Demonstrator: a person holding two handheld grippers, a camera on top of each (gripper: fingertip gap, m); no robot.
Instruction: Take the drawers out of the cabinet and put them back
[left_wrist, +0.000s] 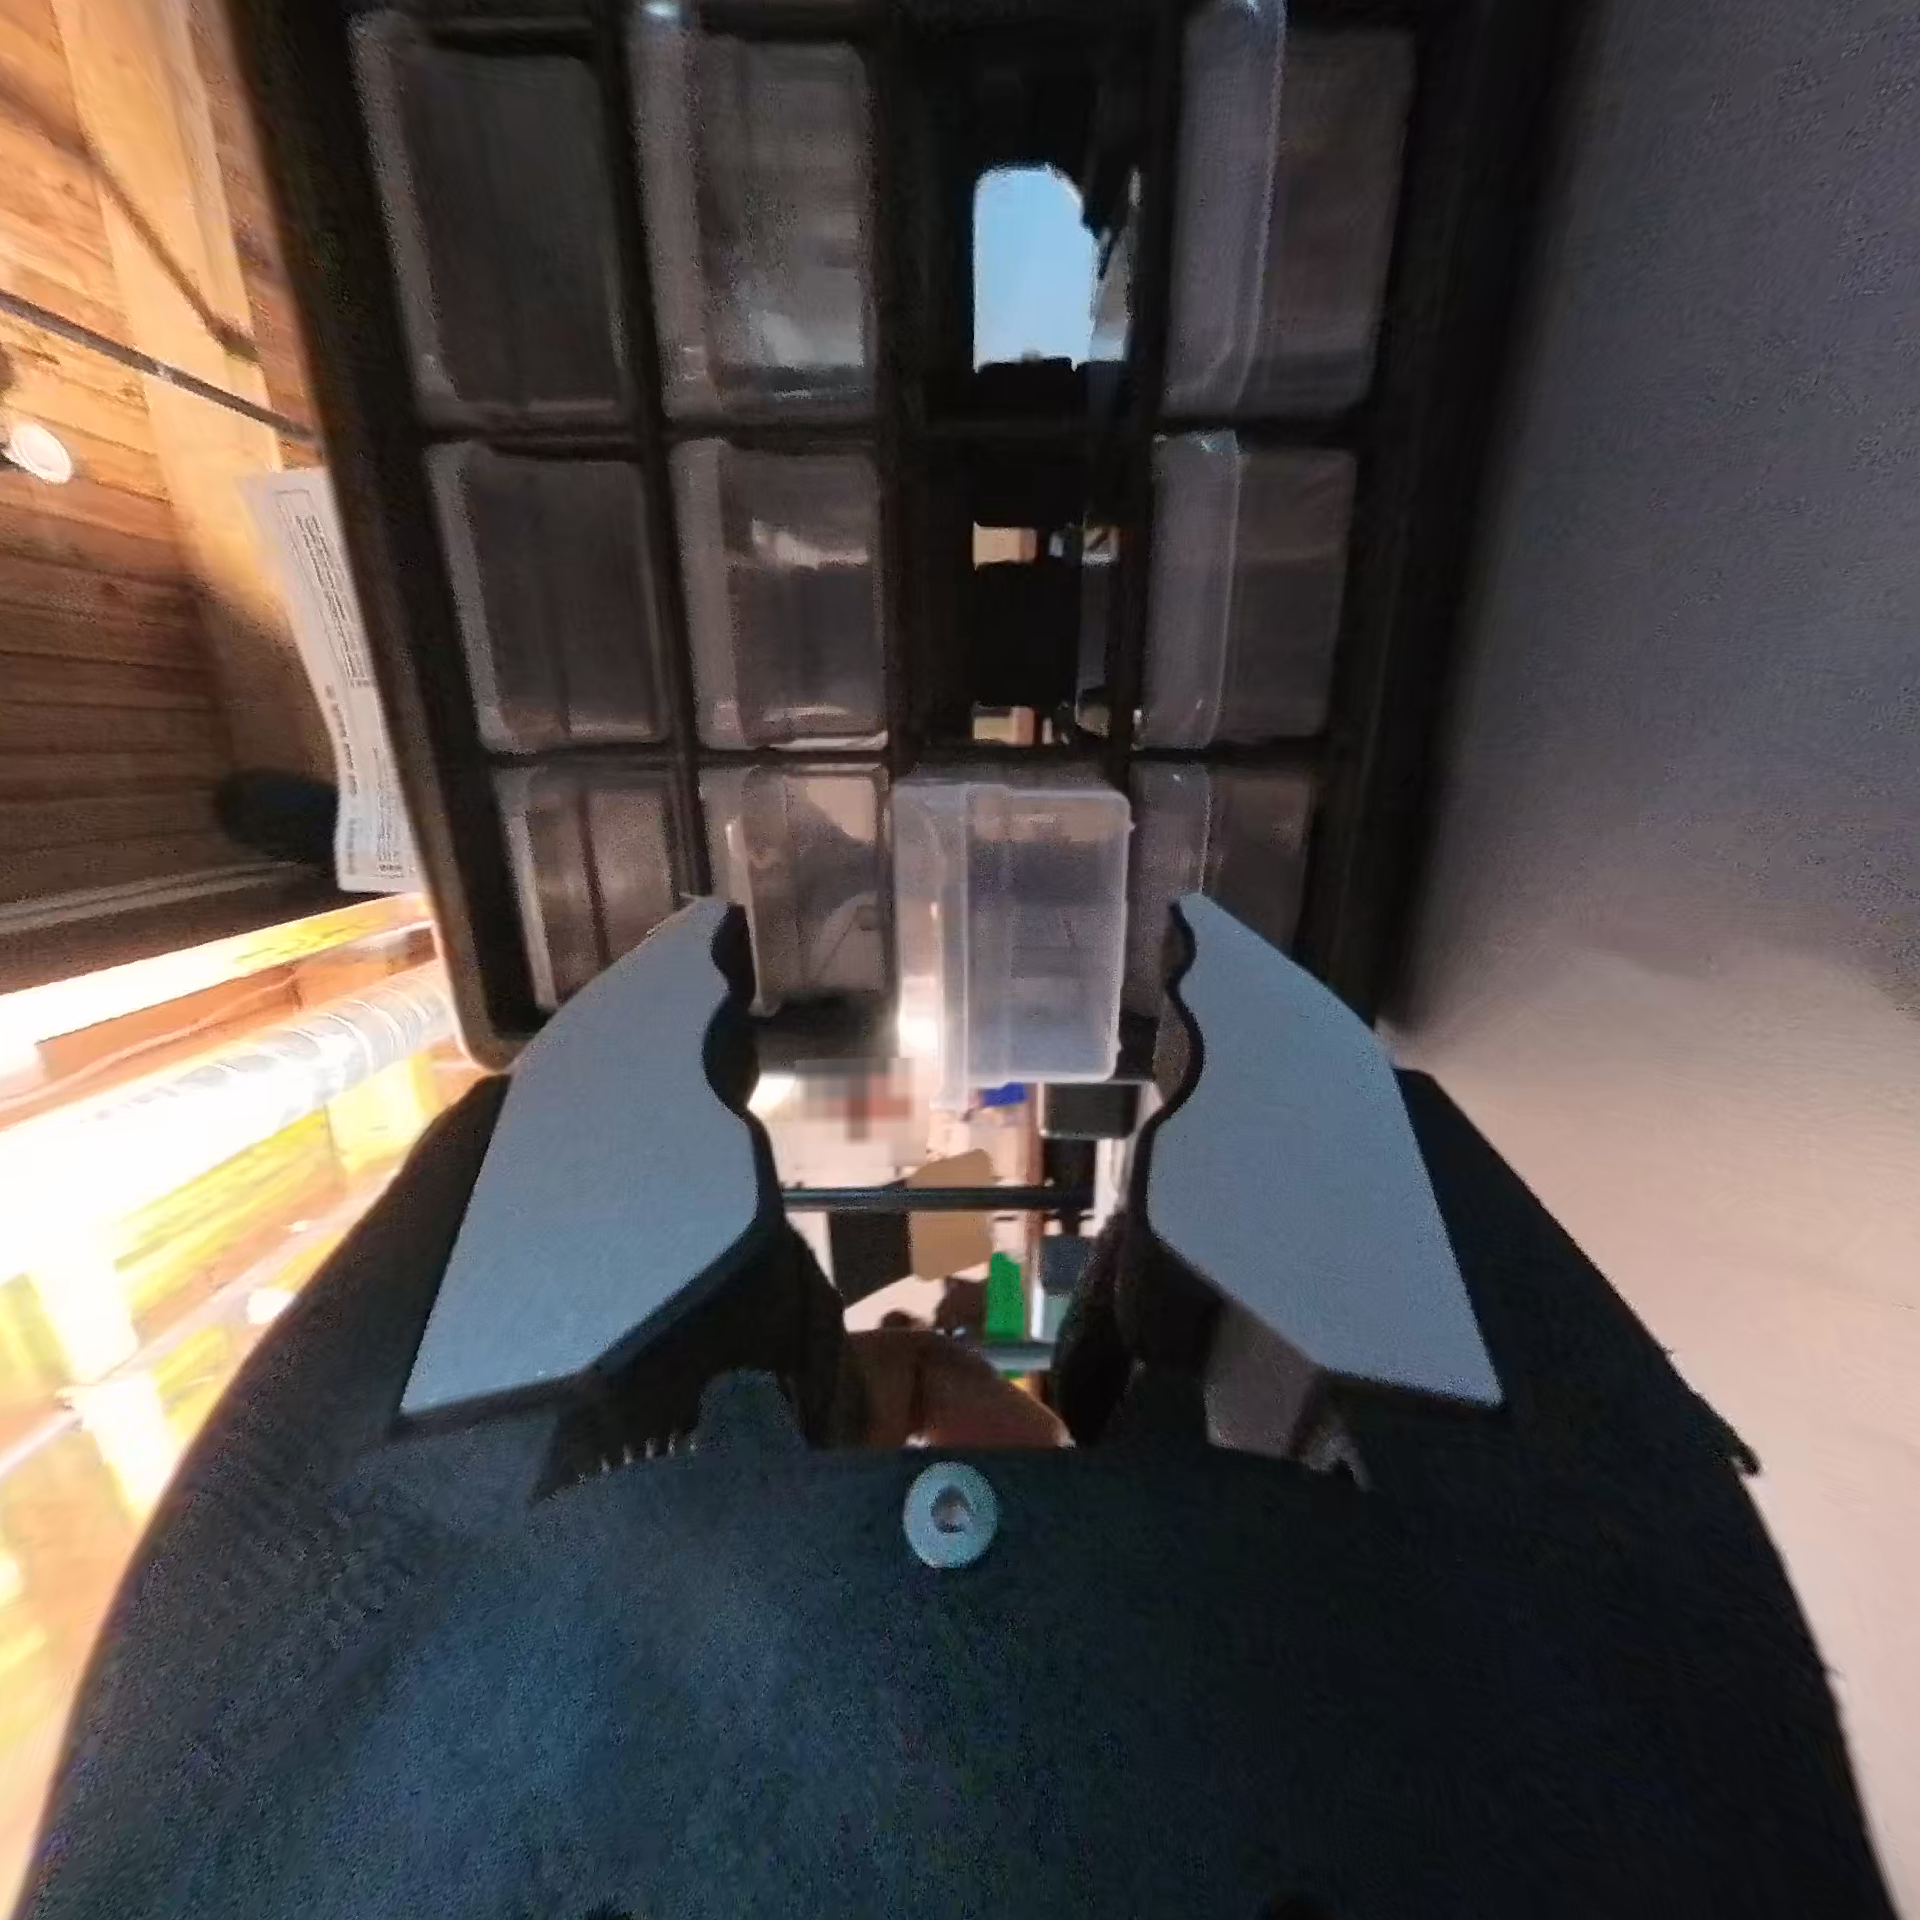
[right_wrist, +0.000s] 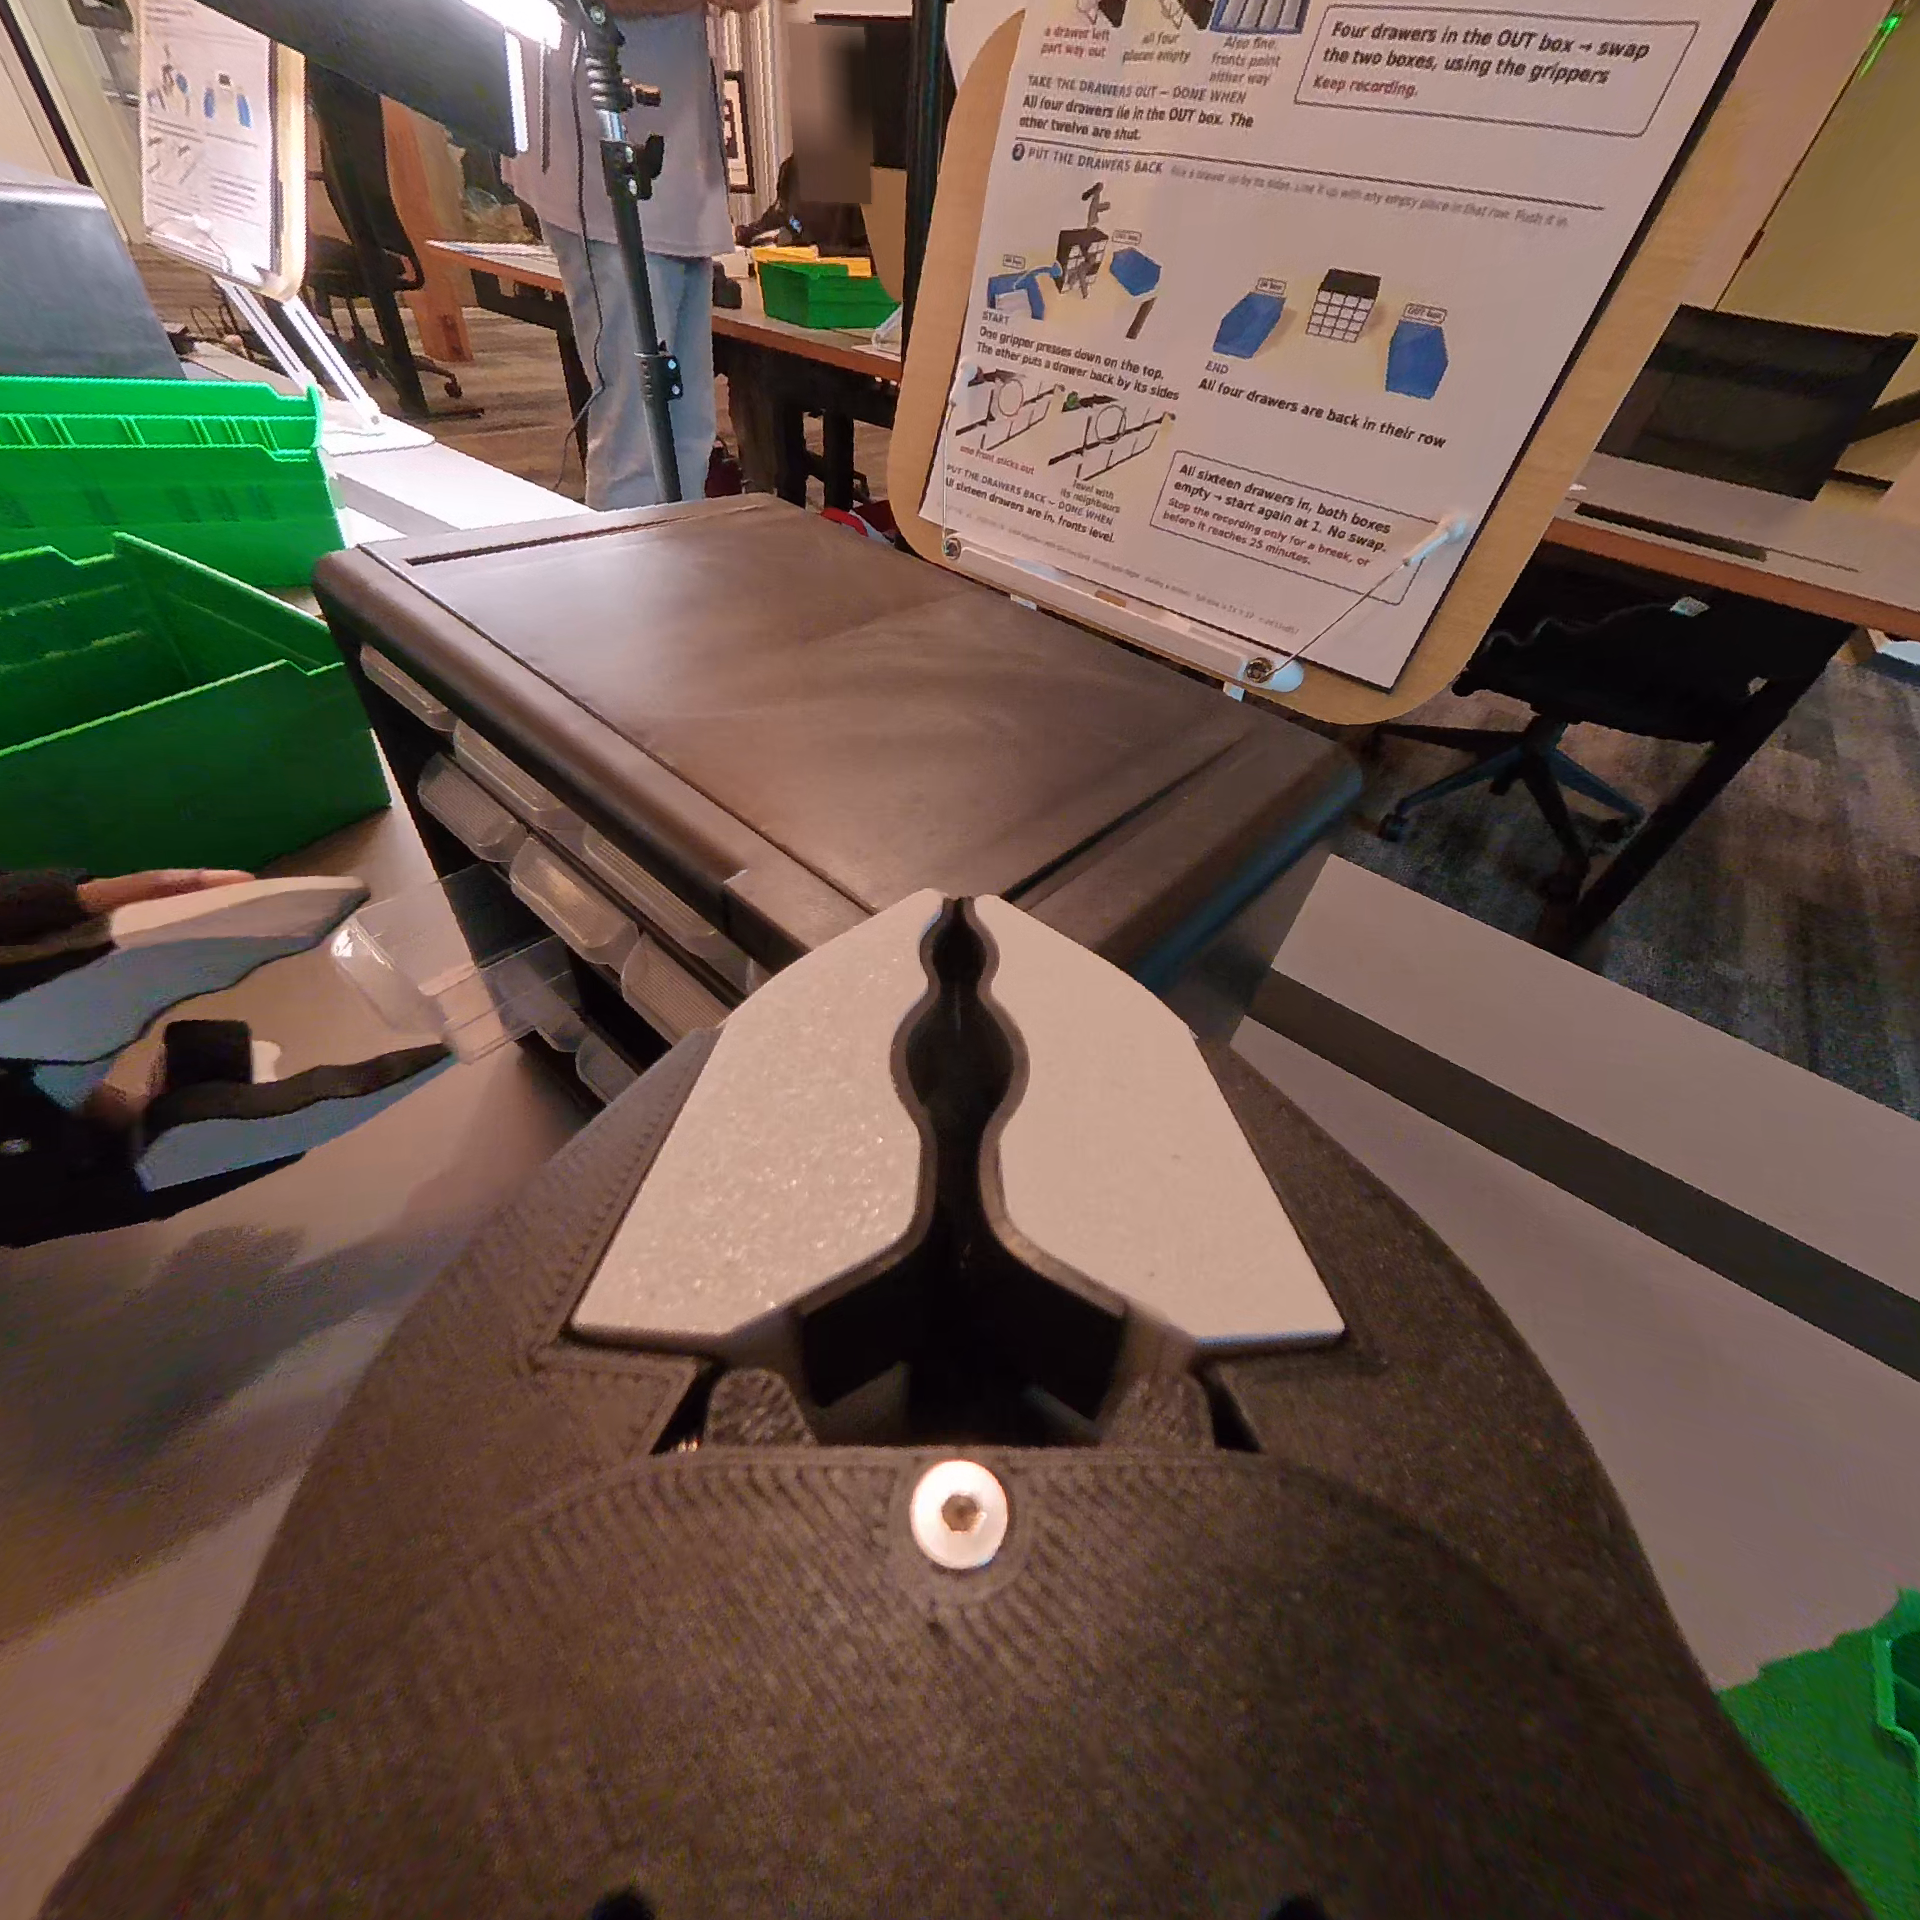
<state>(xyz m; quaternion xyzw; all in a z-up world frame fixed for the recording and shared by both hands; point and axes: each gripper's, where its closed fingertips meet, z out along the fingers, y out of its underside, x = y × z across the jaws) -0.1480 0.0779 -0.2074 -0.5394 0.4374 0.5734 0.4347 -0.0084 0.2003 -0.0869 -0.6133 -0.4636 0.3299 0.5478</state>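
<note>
The black cabinet (left_wrist: 665, 416) fills the left wrist view, which is rolled sideways, with its grid of clear drawers. One clear drawer (left_wrist: 1013, 930) sticks part-way out of its slot. My left gripper (left_wrist: 951, 925) is open, and its grey fingers (left_wrist: 623, 1122) stand wide on either side of the drawer's front end without closing on it. Two slots (left_wrist: 1023, 270) in the same line are empty. In the right wrist view my right gripper (right_wrist: 961, 909) is shut and empty at the front edge of the cabinet top (right_wrist: 831, 707); contact cannot be told. The left gripper (right_wrist: 395, 977) and the drawer (right_wrist: 478, 982) show there at the left.
Two green bins (right_wrist: 156, 675) stand left of the cabinet on the table. An instruction board (right_wrist: 1299, 312) leans behind the cabinet. Another green piece (right_wrist: 1849, 1766) lies at the lower right. A person and a light stand (right_wrist: 634, 260) are farther back.
</note>
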